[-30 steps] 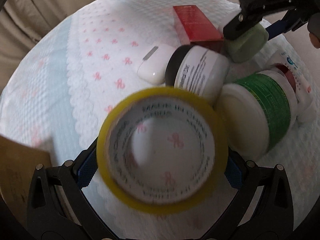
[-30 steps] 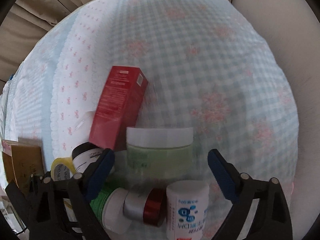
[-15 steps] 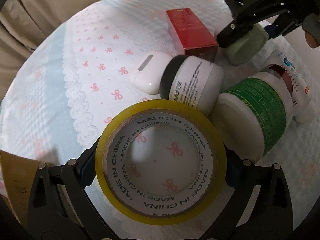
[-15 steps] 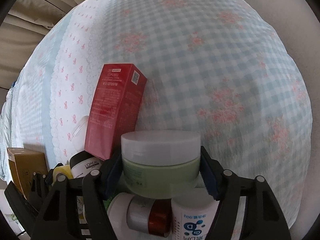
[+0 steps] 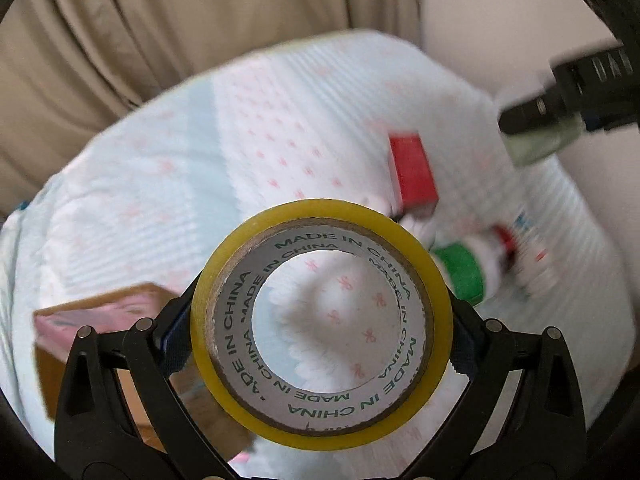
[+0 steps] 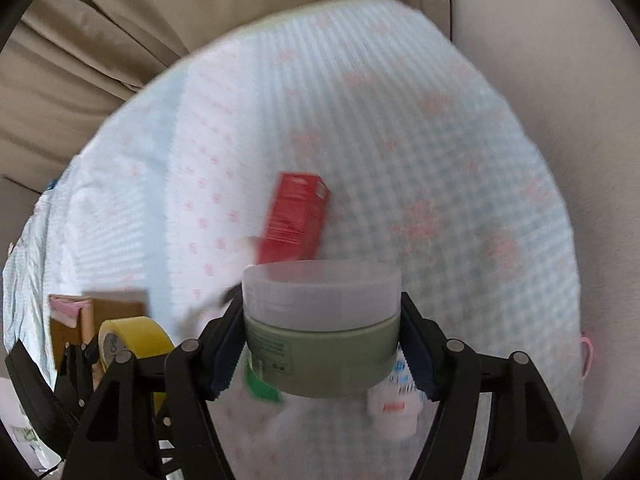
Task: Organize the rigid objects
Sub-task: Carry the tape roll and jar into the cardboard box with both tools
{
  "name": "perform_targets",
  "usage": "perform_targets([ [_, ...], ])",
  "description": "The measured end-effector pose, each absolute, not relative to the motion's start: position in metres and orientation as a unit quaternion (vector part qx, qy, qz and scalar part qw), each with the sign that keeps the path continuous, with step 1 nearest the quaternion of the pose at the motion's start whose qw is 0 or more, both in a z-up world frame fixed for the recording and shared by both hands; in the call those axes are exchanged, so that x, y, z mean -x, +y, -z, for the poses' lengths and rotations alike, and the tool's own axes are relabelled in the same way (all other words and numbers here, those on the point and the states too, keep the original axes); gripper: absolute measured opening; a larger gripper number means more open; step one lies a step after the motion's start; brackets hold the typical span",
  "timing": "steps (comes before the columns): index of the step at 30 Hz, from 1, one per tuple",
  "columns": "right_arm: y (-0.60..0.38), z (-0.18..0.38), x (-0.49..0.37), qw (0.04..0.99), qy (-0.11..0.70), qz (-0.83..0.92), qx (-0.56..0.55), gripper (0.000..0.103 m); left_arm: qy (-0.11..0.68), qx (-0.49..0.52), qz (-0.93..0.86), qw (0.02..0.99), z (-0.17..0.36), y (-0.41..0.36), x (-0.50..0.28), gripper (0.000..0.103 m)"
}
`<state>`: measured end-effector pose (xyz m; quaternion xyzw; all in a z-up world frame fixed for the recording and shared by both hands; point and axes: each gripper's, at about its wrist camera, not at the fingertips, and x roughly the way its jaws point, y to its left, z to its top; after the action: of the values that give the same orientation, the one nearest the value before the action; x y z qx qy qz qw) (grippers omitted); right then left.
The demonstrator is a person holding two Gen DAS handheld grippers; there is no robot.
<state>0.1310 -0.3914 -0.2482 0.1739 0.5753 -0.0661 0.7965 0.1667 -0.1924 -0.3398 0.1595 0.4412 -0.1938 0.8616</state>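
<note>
Both tools are clenched on loads: the left tool [image 5: 322, 344] grips a round roll of yellow adhesive tape [image 5: 322, 322] by its outer rim, the roll's open core facing the camera with "MADE IN CHINA" printed around the grey cardboard ring, while the right tool [image 6: 322, 344] squeezes a squat pale-green plastic jar with a frosted white lid [image 6: 322, 320] between its blue-padded fingers [image 6: 226, 354]. Both loads are held up above a bed covered in a pale blue-and-white checked quilt with pink bow and flower prints [image 6: 400, 120], backed by beige cushions [image 5: 200, 20]. Taking the tall red cardboard box [image 6: 296, 220] lying on the quilt as landmark, the jar sits directly in front of it in the right wrist view, hiding its near end. A brown cardboard box with a pink inner flap [image 5: 108, 320] stands well to the left of the red box, behind the left tool. Nearer than the red box and to its right in the left wrist view lie a white bottle with a green label [image 5: 464, 272] and a small red-capped item, both blurred. A white bottle with blue print [image 6: 394, 408] shows below the jar, close to the red box's near side.
</note>
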Motion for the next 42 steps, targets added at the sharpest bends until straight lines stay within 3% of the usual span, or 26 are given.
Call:
perform_targets([
  [8,-0.317,0.141,-0.112,0.843,0.523,0.018,-0.121,0.066,0.440,-0.102,0.145,0.880,0.238,-0.114,-0.157,0.098],
  [17,-0.193,0.110,-0.110,0.855,0.504,-0.027,-0.118,0.066,0.453,-0.099,0.128,0.876,0.205,0.012,-0.163,0.098],
  [28,-0.047,0.158,-0.125,0.828,0.544,-0.001,-0.135,0.066,0.524,-0.144,0.164,0.823,0.267,0.144,-0.204,0.098],
  [42,0.037,0.295,-0.173,0.765,0.641,-0.055,-0.025,0.066,0.611,-0.168,0.161,0.756,0.394,0.141,-0.276,0.098],
])
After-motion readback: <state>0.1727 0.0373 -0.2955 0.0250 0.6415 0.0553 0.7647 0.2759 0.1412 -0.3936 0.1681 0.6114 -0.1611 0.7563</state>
